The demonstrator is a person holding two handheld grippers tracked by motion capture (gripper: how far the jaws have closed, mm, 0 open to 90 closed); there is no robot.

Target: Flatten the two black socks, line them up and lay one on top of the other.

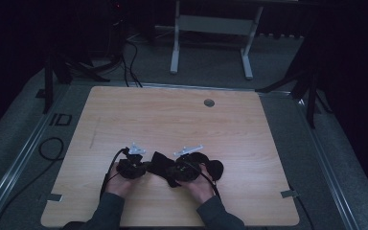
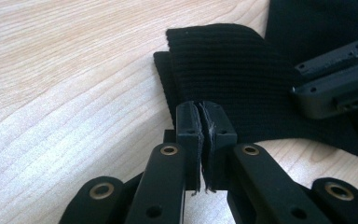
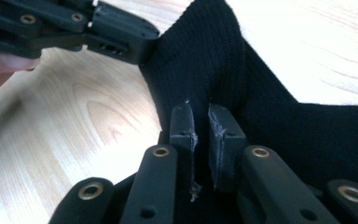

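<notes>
A light wooden table (image 1: 172, 120) with rounded corners stands on grey carpet (image 1: 206, 62) in a dim room — the far wall at twelve o'clock is lost in darkness. A round grommet (image 1: 209, 102) sits in the tabletop toward one o'clock, and beyond it stands a white metal frame (image 1: 211, 28) on two feet. Black stand legs (image 1: 306, 81) splay at two o'clock and at ten — cables (image 1: 129, 62) trail over the floor near eleven.

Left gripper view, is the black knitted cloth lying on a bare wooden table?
Yes, the black knitted cloth rests directly on the light wooden table, its grain showing beside it.
</notes>
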